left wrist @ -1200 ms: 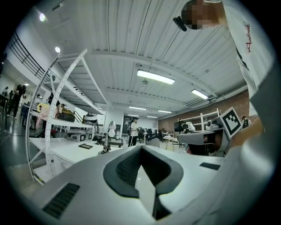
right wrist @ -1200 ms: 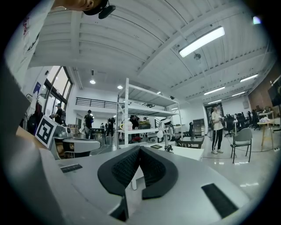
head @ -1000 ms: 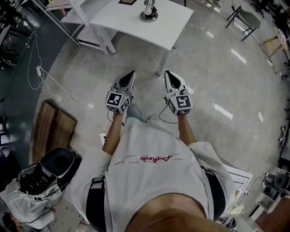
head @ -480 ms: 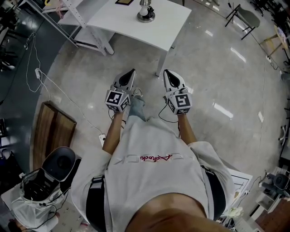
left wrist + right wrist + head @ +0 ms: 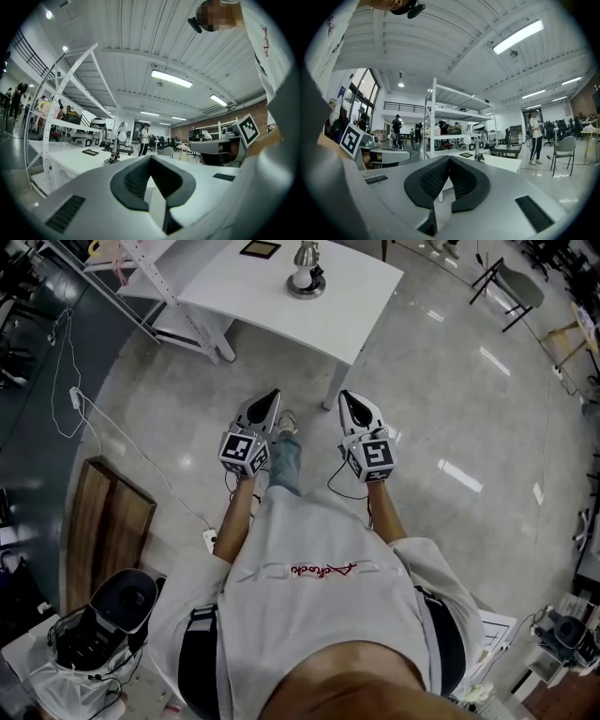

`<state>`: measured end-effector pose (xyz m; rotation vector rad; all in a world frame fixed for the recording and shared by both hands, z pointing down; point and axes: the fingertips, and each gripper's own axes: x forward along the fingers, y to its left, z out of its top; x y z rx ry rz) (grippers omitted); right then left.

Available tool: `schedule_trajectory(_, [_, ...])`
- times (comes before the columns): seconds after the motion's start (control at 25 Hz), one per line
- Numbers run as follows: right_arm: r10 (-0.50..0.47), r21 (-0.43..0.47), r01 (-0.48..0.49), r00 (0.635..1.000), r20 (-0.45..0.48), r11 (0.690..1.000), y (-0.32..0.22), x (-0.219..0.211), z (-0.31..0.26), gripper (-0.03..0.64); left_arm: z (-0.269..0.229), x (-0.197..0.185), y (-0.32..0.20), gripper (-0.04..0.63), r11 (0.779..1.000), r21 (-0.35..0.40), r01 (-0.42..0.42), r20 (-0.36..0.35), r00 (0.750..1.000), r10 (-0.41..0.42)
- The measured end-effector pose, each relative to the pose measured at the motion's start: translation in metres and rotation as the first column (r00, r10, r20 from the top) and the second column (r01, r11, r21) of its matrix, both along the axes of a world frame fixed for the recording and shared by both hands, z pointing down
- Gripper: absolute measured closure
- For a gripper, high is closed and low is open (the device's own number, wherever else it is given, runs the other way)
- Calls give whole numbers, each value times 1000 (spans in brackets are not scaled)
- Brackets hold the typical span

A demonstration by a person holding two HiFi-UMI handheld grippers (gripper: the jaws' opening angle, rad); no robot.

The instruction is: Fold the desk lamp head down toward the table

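Approach to the white table (image 5: 281, 306), seen from my head camera and both gripper views. My left gripper (image 5: 274, 393) and my right gripper (image 5: 344, 393) are side by side in front of me, both pointing level toward the table. Each has its jaws pressed together with nothing between them, as the left gripper view (image 5: 150, 160) and the right gripper view (image 5: 449, 159) confirm.

The desk lamp (image 5: 306, 273) stands on its round base near the far edge of the table, well apart from both grippers. Its head is raised on the stem (image 5: 116, 143), not folded down. A dark flat rectangular object (image 5: 260, 249) lies just beside it on the tabletop, and a white shelving rack (image 5: 178, 282) stands to the table's left.

Compared with one second ago, the table's near corner and leg lie lower in the head view and closer to the gripper tips. The dark rectangle shows more fully. My knee in jeans (image 5: 286, 460) now sits between the grippers, and the wooden board (image 5: 108, 521) on the floor has slid down the frame.
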<state>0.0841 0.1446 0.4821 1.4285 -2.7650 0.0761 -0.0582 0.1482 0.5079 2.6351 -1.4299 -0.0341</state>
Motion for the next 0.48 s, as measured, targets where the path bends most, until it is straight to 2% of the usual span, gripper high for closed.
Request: schedule_trajectory(0.48, [8,-27,-8,1000,-24,1000,-106,-15,11,592,9,-10,-110,574,1000,-19,-22,-14,1000,21])
